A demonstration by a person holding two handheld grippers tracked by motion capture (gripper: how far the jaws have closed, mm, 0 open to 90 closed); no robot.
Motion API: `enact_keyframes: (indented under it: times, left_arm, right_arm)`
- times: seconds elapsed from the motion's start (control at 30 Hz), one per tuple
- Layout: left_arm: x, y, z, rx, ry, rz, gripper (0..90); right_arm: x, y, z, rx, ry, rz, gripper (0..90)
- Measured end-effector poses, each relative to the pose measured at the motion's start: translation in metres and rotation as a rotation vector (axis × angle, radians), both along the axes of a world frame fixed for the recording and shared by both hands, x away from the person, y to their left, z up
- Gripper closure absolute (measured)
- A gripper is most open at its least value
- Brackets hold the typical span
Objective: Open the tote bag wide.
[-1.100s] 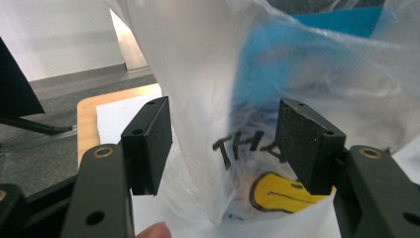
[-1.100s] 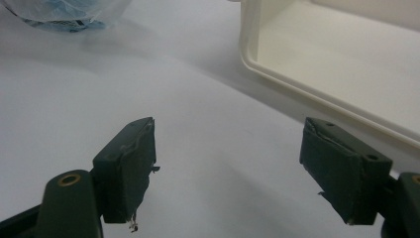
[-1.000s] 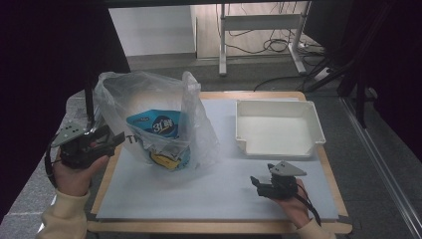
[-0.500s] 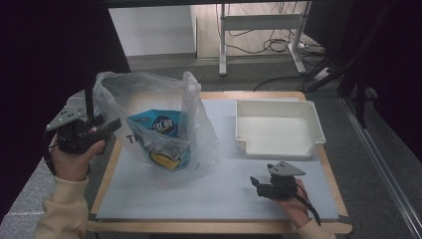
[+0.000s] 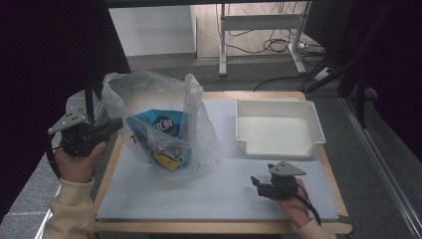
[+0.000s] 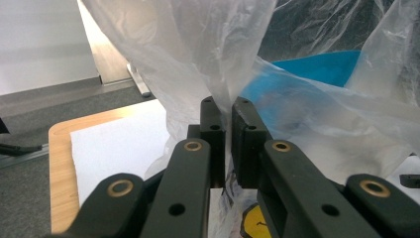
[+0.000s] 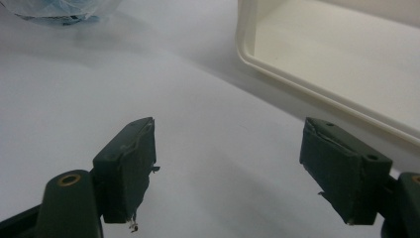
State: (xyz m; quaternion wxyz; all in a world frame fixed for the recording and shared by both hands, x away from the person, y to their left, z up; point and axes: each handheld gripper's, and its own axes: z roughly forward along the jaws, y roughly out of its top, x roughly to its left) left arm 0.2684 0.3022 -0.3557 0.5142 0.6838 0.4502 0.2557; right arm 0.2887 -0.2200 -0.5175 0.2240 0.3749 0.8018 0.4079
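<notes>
White mat (image 5: 209, 194) — left gripper (image 6: 228, 124) just closed, pinching crinkly clear bag (image 6: 208, 54).

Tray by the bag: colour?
White tray, clearest in the high view.

Blue packet (image 5: 161, 137) veiled by crinkled plastic bag (image 5: 149, 94), its print too blurred to read.

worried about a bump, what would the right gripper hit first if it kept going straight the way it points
The right gripper, jaws open, points left across the bare white mat. That way looks free at first; further along lies the plastic bag, though depth is hard to judge. The white tray sits off to the side.
</notes>
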Motion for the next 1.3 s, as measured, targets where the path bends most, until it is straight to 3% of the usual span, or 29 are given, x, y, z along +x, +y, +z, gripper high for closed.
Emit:
enact_keyframes:
  times: [0.47,0.53,0.83,1.03,1.3]
  left_arm:
    - [-0.002,-0.003,-0.005,-0.037,-0.025,-0.021,88.6]
    - [0.000,-0.003,-0.006,-0.034,-0.023,-0.021,88.6]
    - [0.002,-0.003,-0.006,-0.037,-0.028,-0.033,88.9]
    - [0.001,0.001,-0.006,-0.046,-0.029,-0.036,89.0]
    - [-0.001,0.002,-0.007,-0.060,-0.033,-0.034,89.1]
  right_arm:
    - [-0.002,0.005,0.004,-0.005,-0.013,-0.002,22.6]
    - [-0.001,0.009,0.006,0.013,-0.006,0.014,22.6]
    - [0.006,0.035,0.044,0.070,-0.093,0.082,25.4]
    - [0.010,0.046,0.060,0.088,-0.116,0.106,27.4]
    - [0.023,0.077,0.087,0.131,-0.135,0.178,31.2]
